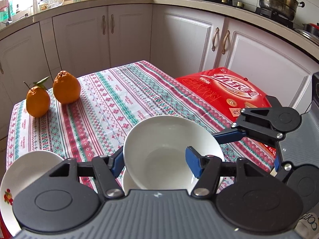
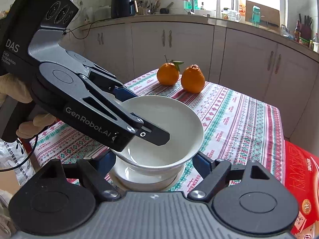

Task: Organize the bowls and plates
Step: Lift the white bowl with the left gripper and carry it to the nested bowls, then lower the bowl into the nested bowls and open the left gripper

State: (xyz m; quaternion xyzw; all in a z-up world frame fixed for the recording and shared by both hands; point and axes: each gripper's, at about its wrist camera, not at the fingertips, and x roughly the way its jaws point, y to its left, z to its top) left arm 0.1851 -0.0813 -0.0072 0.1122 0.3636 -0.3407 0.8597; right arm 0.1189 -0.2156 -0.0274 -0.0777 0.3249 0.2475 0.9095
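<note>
A white bowl (image 1: 171,151) hangs tilted just above a second white bowl (image 1: 129,181) on the patterned tablecloth. My left gripper (image 1: 155,162) is shut on the upper bowl's rim, one finger inside and one outside; in the right wrist view the left gripper (image 2: 143,125) reaches in from the left. My right gripper (image 2: 154,161) is open, its blue fingers on either side of the lower bowl (image 2: 147,177), under the held bowl (image 2: 169,131). A white plate with a fruit print (image 1: 24,177) lies at the left table edge.
Two oranges (image 1: 53,95) sit at the far left corner of the table (image 1: 119,103). A red box (image 1: 227,91) lies off the table's right side. Kitchen cabinets and a cluttered counter run behind.
</note>
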